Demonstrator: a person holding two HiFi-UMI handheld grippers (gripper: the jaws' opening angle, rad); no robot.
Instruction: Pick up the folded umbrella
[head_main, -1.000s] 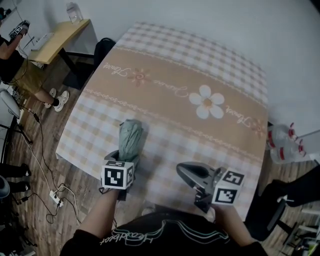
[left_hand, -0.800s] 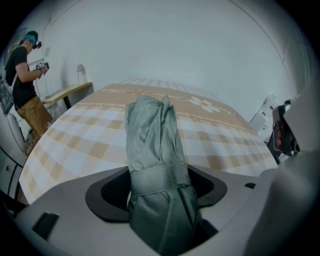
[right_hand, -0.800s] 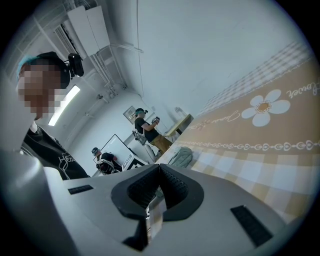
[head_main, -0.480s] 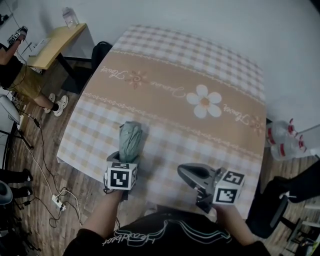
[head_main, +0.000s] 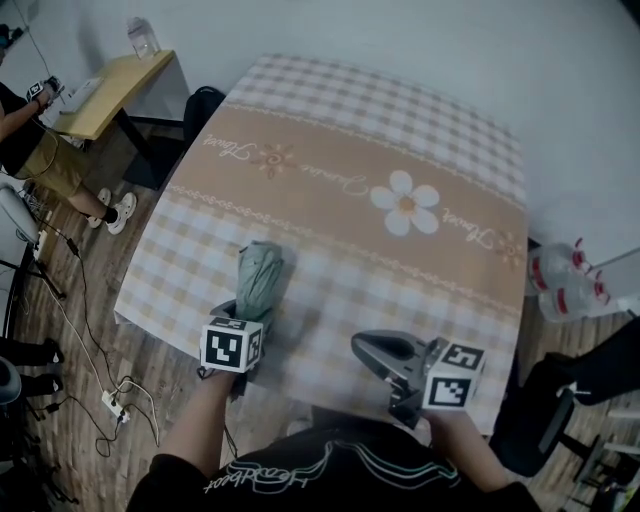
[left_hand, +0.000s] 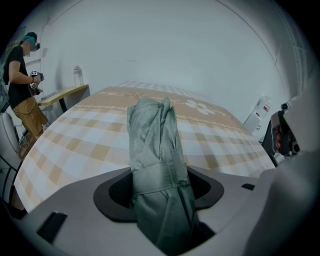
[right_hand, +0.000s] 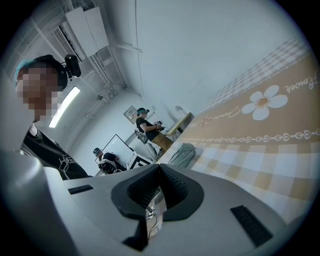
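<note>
The person is standing at the near edge of the table (head_main: 345, 120), which is covered with a checked cloth bearing one white flower, and is holding two grippers, one in each hand. The left forearm is reaching forward from the body, and the left gripper (head_main: 250, 315) is pitching steeply down over the near end of the folded umbrella (head_main: 260, 275). Seen along that gripper (left_hand: 160, 192), its jaws are standing wide and are closing, with the umbrella (left_hand: 152, 140) running up between them. A dark gap is showing on each side, so the pads are not yet pressing on the fabric. One umbrella is present: grey-green, strapped round its middle, lying flat on the cloth in the near left part of the table and pointing away from the person. The right gripper (head_main: 372, 347) is hovering close to level above the near right edge, well apart from the umbrella. Its jaws are drawn together, as the right gripper (right_hand: 159, 187) view shows, and are holding nothing. Beyond the table, one wooden desk (head_main: 110, 85) is standing at the far left, one other person (head_main: 25, 130) is beside it, and two bottles (head_main: 565, 290) are sitting on the floor at the right.
</note>
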